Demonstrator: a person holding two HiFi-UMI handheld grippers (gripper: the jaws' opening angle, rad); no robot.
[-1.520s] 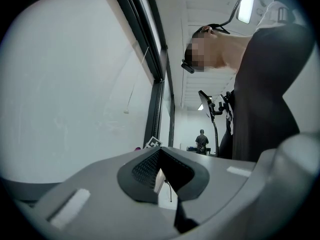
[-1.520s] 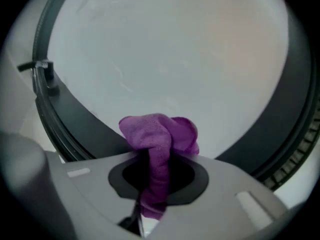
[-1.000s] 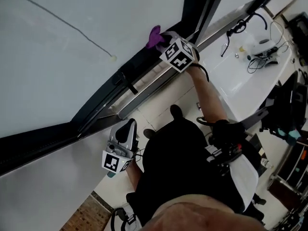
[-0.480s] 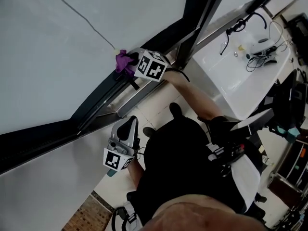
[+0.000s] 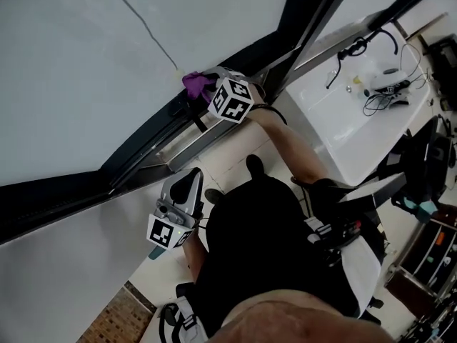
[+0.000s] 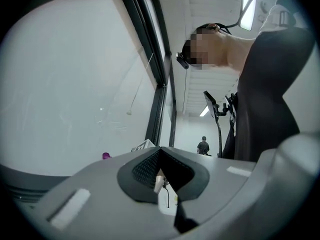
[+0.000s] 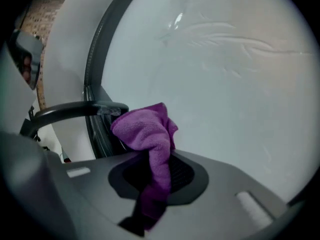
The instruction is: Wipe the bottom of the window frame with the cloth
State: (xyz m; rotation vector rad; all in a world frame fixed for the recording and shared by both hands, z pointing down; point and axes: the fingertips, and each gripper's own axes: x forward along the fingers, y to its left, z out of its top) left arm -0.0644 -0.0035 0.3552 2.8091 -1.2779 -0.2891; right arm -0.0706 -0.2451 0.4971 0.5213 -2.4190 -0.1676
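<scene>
The purple cloth point(image 5: 196, 84) rests against the dark bottom rail of the window frame point(image 5: 143, 148), below the pale pane point(image 5: 86, 70). My right gripper point(image 5: 207, 89) is shut on it, its marker cube just behind. In the right gripper view the cloth point(image 7: 147, 131) bunches out of the shut jaws of the right gripper point(image 7: 152, 171), beside the dark frame point(image 7: 97, 74) and a black handle point(image 7: 75, 110). My left gripper point(image 5: 190, 186) hangs low by the person's knee, away from the frame. In its own view the left gripper point(image 6: 161, 176) is shut on nothing.
A thin pull cord point(image 5: 143, 27) hangs across the pane. A white counter point(image 5: 343, 113) with cables and small gear lies to the right. The person's dark-clothed legs point(image 5: 264, 249) fill the lower middle, with equipment point(image 5: 421, 177) at the far right. A distant person point(image 6: 203, 145) stands indoors.
The right gripper slid the cloth down-left along the bottom rail, from near the upright post to just above the black latch. The left gripper stayed put.
</scene>
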